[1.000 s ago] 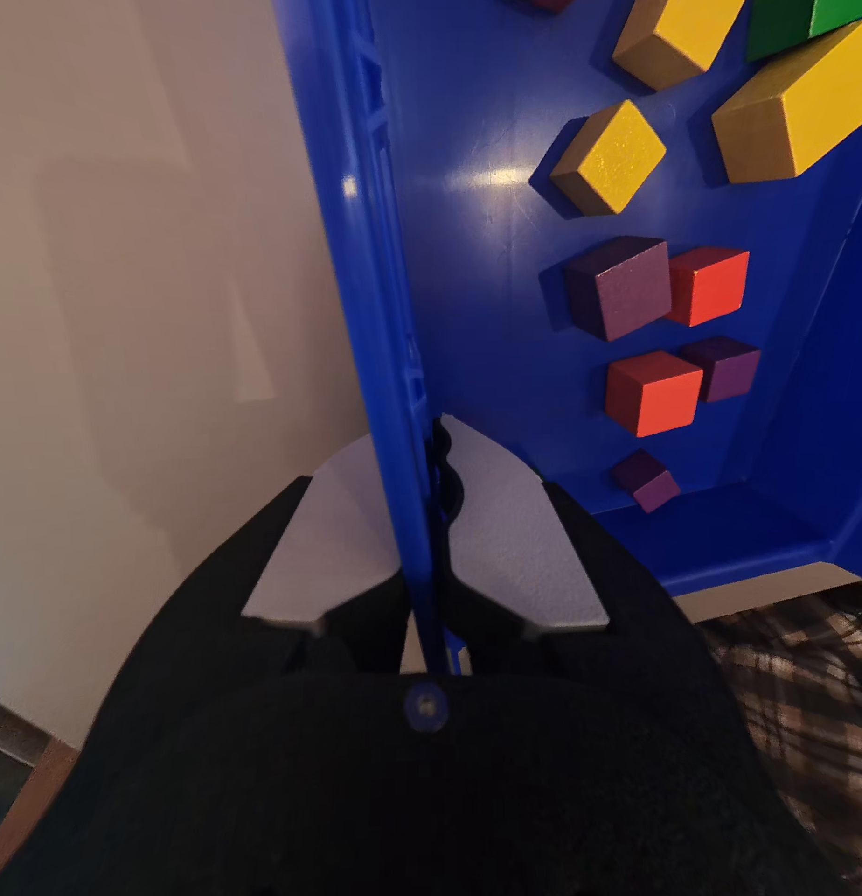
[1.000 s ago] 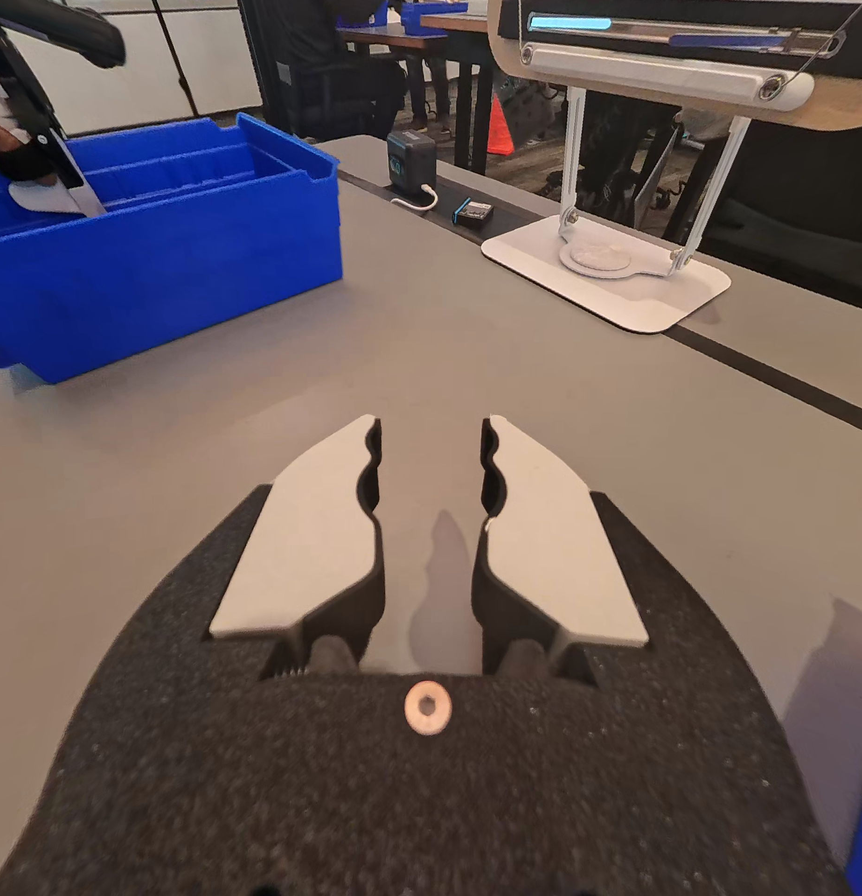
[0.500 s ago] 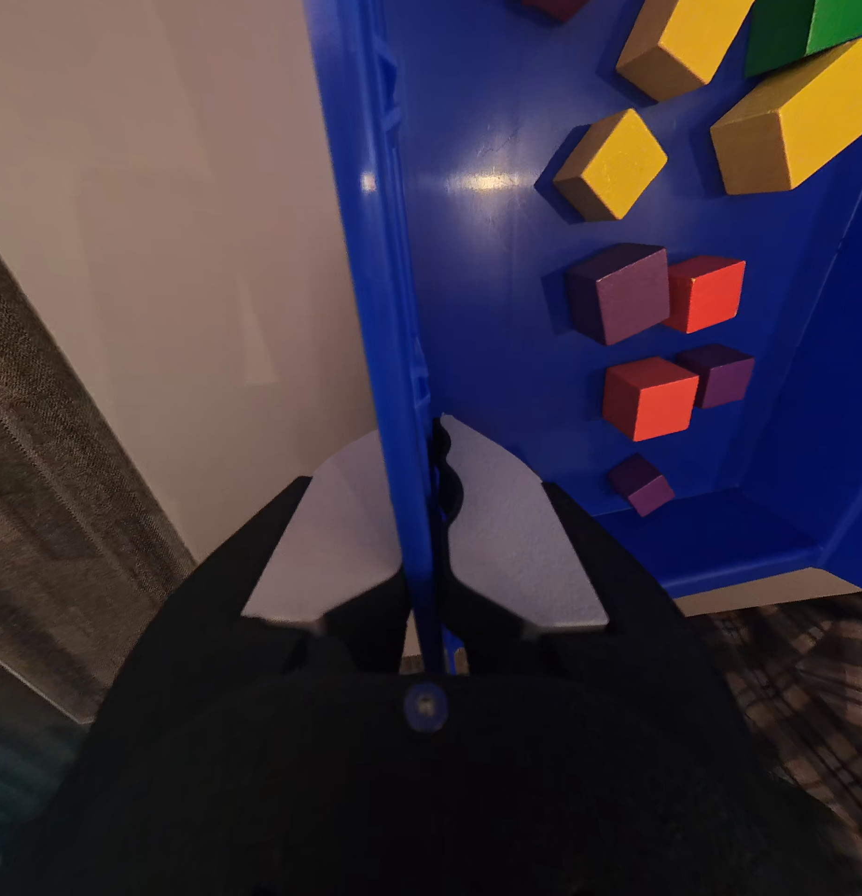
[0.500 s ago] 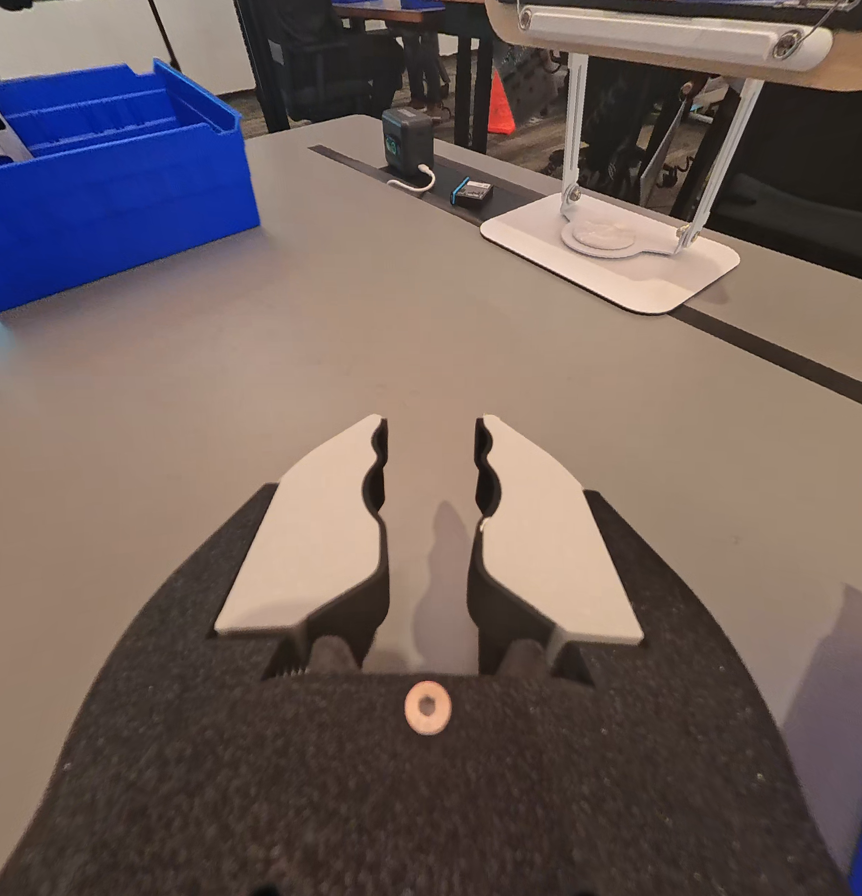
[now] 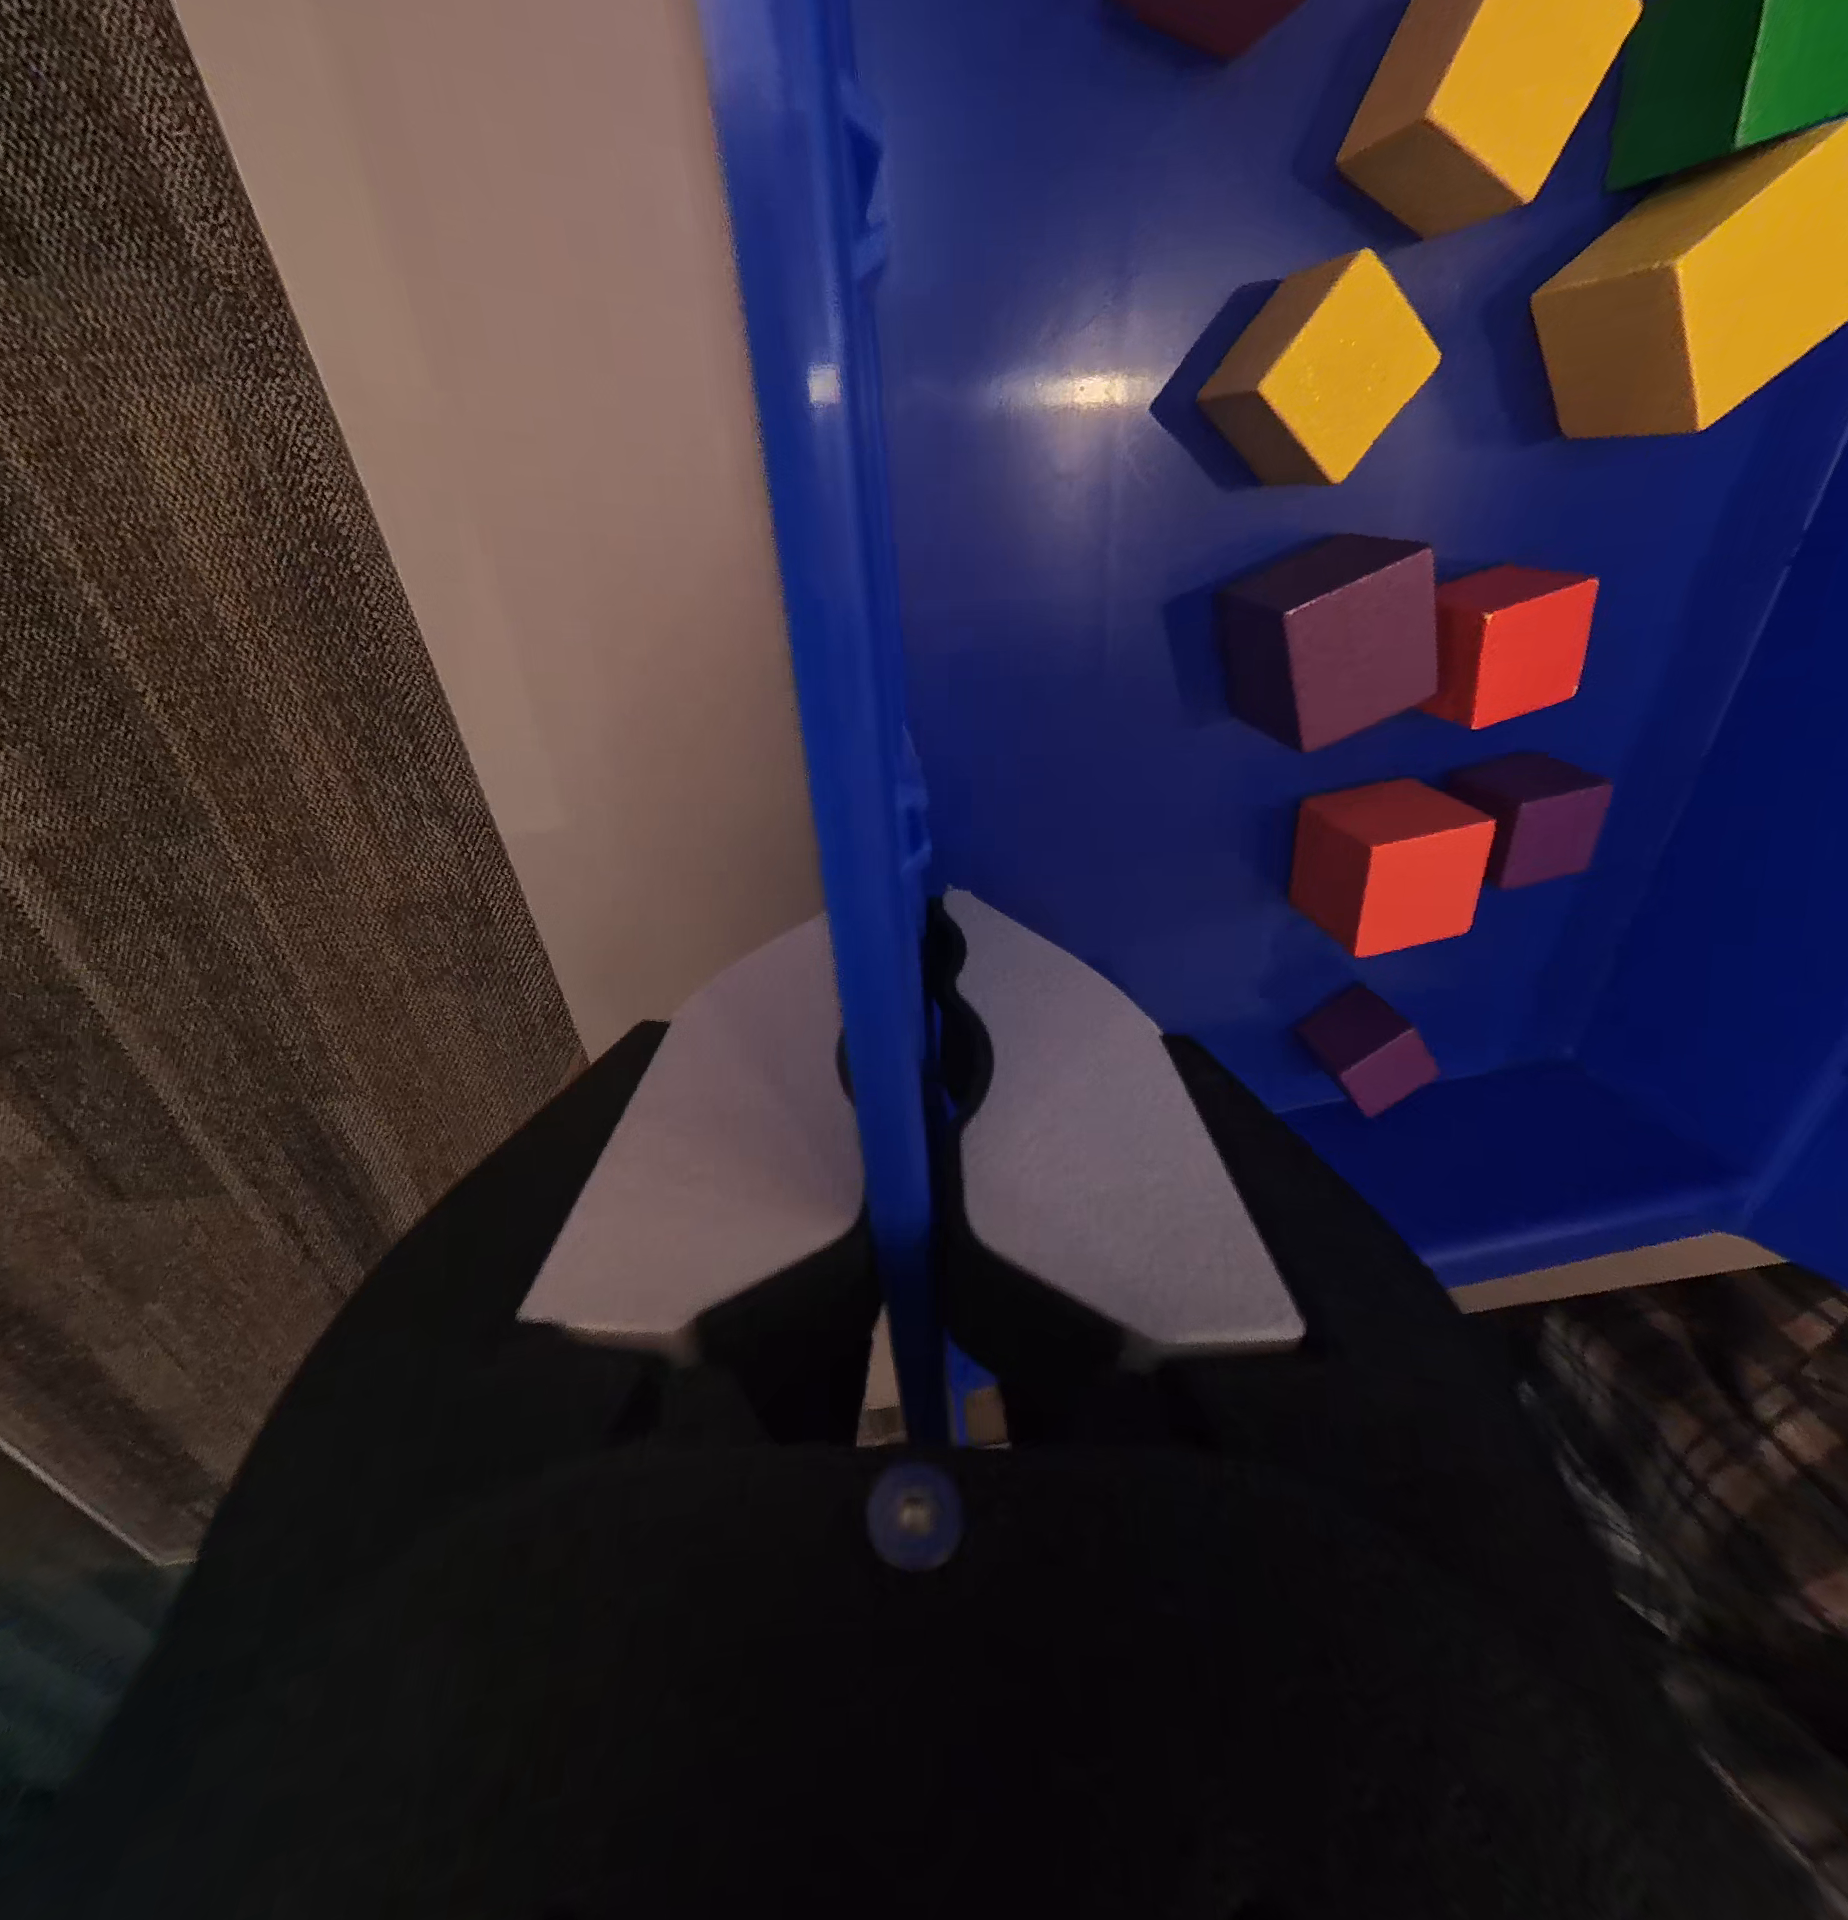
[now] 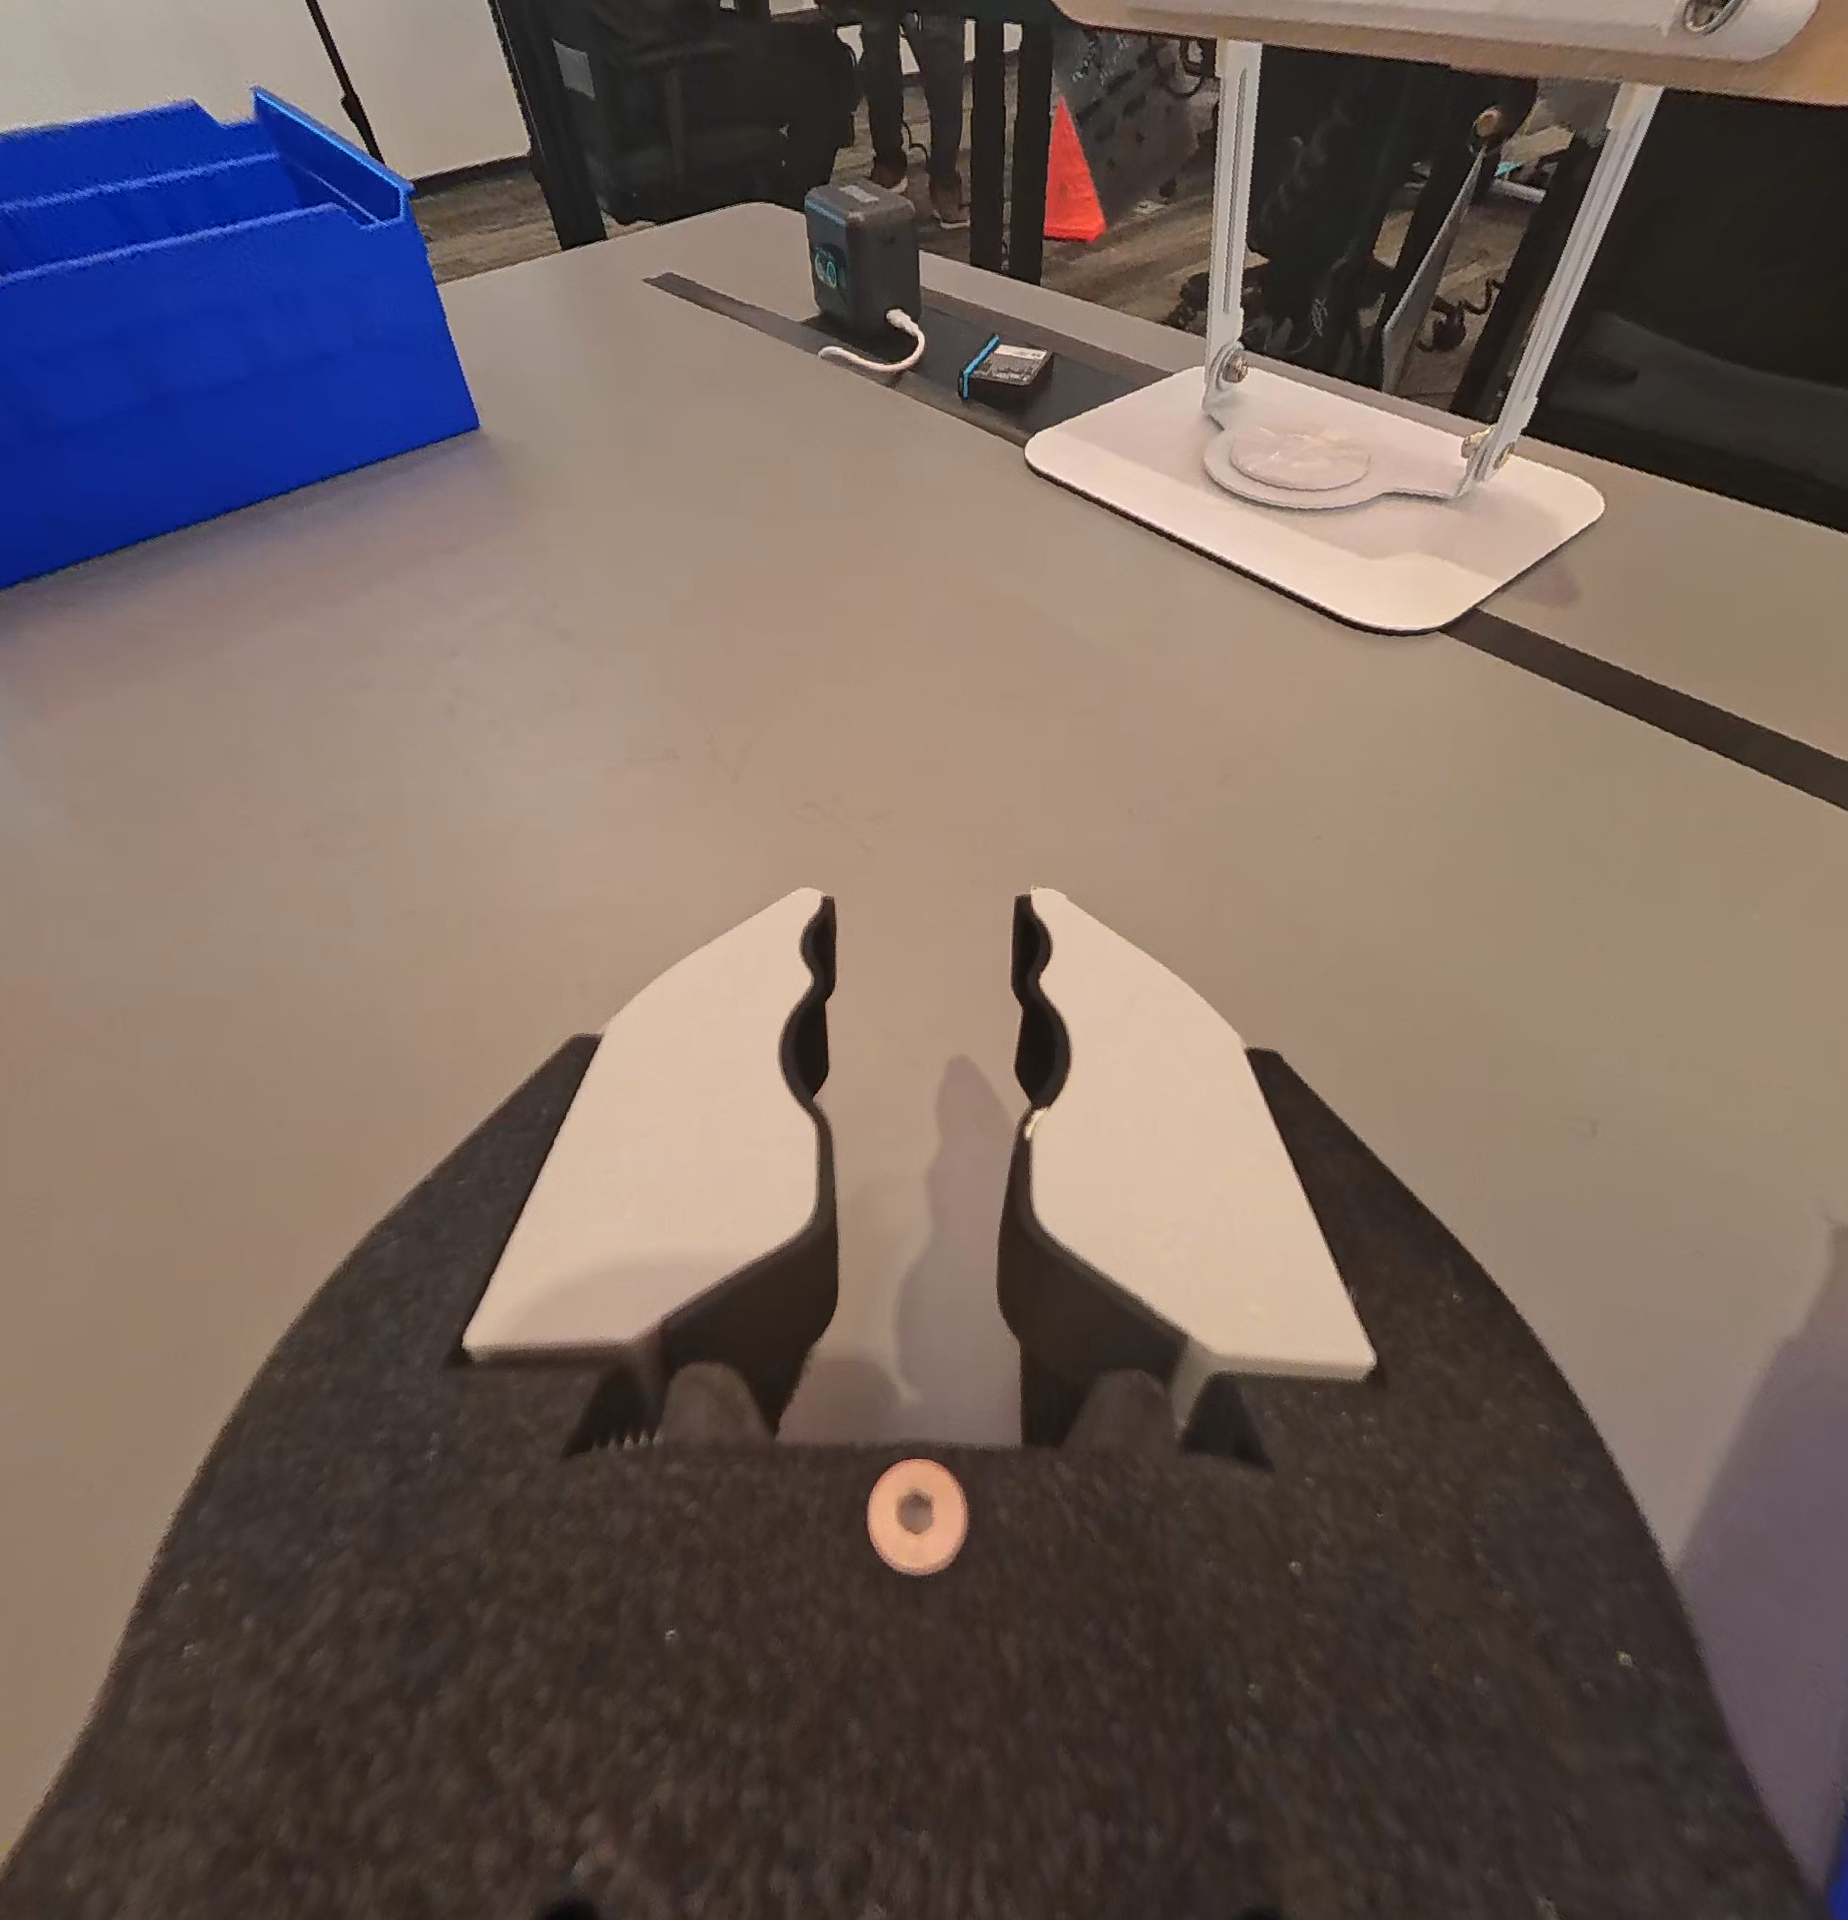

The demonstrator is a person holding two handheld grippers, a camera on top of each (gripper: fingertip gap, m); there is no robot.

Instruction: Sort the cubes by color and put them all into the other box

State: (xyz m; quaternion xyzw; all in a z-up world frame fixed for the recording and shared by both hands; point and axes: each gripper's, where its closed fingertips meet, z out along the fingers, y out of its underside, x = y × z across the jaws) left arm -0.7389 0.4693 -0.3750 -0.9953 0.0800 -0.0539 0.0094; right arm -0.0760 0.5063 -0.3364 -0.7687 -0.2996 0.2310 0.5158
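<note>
Left gripper (image 5: pixel 889 1039) clamped on the side wall of the blue box (image 5: pixel 847 623), one finger outside, one inside. Box floor holds the cubes, all loose: three yellow cubes (image 5: pixel 1325 364) toward the far end, a green cube (image 5: pixel 1751 73) at the top right edge of the view, touching one yellow. Nearer in, a purple cube (image 5: pixel 1335 644) touches a red cube (image 5: pixel 1512 644); below them another red cube (image 5: pixel 1393 868) touches a second purple cube (image 5: pixel 1538 816). A small purple cube (image 5: pixel 1367 1049) sits alone near the box's near end wall. Clear blue floor between the gripped wall and the cubes. Outside the wall: pale table (image 5: pixel 546 416), its edge close by, carpet (image 5: pixel 172 727) beyond.

Right gripper (image 6: pixel 925 914) has fingers apart, nothing between them, low over the grey table (image 6: pixel 691 727). Wide bare tabletop ahead. A second blue box (image 6: pixel 193 343) with dividers stands far left, well apart. White stand base (image 6: pixel 1315 488), a small black device (image 6: pixel 863 260) with white cable and a small dark pack (image 6: pixel 1008 369) sit along the far side.
</note>
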